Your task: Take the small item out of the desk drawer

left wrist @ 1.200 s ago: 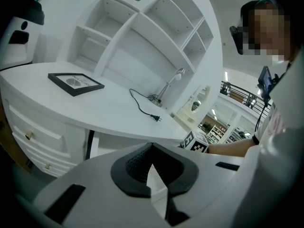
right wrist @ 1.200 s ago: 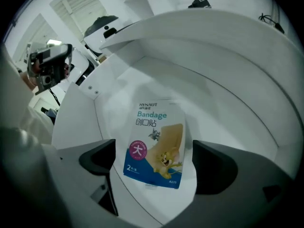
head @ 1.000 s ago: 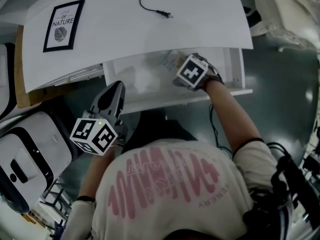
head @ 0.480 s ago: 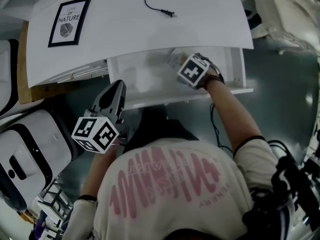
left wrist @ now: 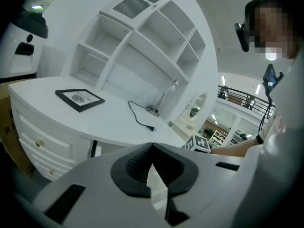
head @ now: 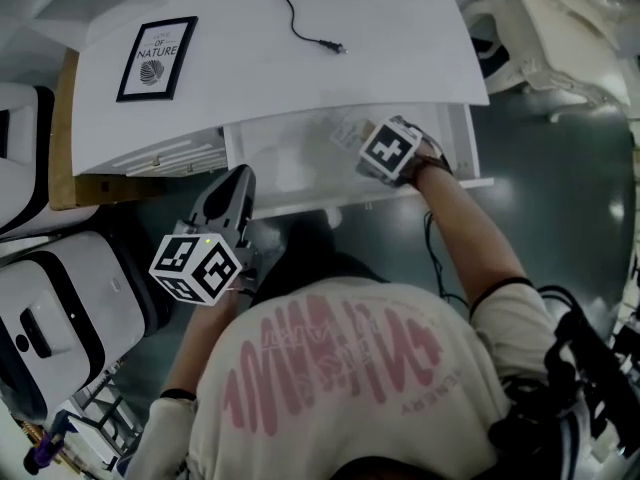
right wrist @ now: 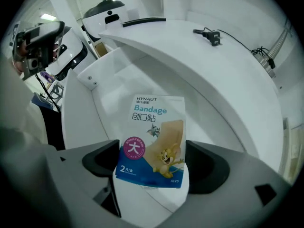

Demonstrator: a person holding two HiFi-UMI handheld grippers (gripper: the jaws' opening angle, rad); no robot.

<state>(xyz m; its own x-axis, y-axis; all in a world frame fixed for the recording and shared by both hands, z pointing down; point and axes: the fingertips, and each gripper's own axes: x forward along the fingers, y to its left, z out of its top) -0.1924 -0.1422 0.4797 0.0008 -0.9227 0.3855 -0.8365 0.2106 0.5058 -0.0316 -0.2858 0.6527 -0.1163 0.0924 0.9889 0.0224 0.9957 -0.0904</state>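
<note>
A small bandage packet (right wrist: 153, 137), white above and blue below with cartoon print, lies in the open white desk drawer (right wrist: 114, 84). My right gripper (right wrist: 152, 164) reaches into the drawer with its jaws wide, one on each side of the packet. The packet's edges come close to the pads, and I see no squeeze on it. In the head view the right gripper (head: 358, 138) is at the drawer's (head: 285, 163) right part, over the packet (head: 345, 131). My left gripper (head: 235, 180) hangs shut and empty in front of the drawer's left end.
On the white desk top (head: 300, 68) lie a framed picture (head: 158, 58) and a black cable with a plug (head: 335, 46). A white and black machine (head: 60, 308) stands on the floor at the left. White shelves (left wrist: 137, 42) rise behind the desk.
The right gripper has stayed over the packet in the drawer, its jaws slightly narrower. The left gripper has held its place. The head camera has shifted a little.
</note>
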